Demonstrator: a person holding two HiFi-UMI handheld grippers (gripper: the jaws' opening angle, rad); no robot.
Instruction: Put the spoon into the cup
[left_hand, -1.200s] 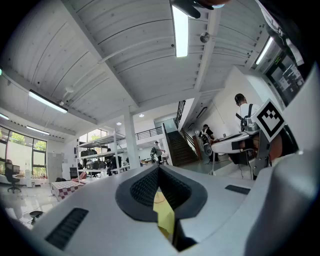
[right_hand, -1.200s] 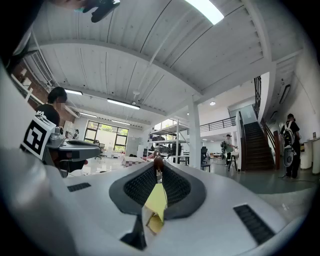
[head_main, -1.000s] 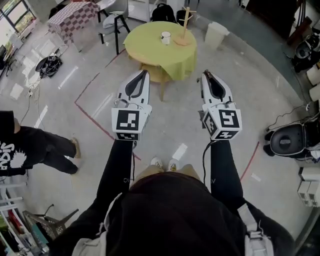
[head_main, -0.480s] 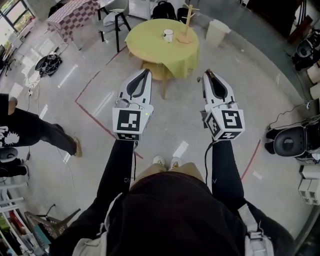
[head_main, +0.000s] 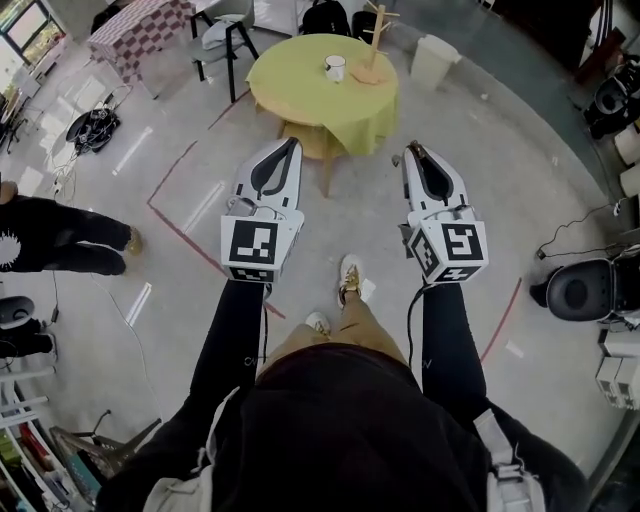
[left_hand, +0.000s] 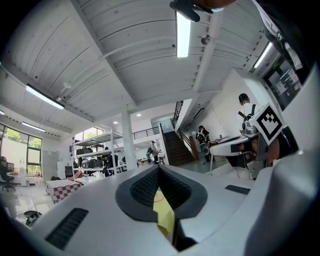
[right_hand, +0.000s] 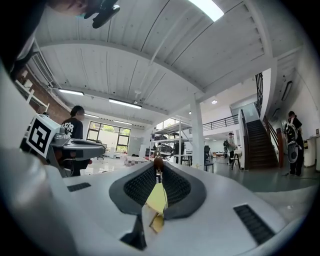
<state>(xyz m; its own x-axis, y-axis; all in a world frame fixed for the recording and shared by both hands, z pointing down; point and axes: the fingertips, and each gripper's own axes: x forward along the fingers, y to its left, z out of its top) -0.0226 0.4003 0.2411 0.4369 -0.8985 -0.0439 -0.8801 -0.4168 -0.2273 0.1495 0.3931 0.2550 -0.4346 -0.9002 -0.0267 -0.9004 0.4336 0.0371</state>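
Both arms reach forward side by side, left gripper and right gripper level, aimed at the far table where the cup stands. Left jaws are closed on nothing — right jaws pinch the spoon, its brown end showing at their tips.

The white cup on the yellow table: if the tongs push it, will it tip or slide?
The cup looks squat, so it probably slides rather than tips. It stands on a yellow cloth, which may bunch up under a push.
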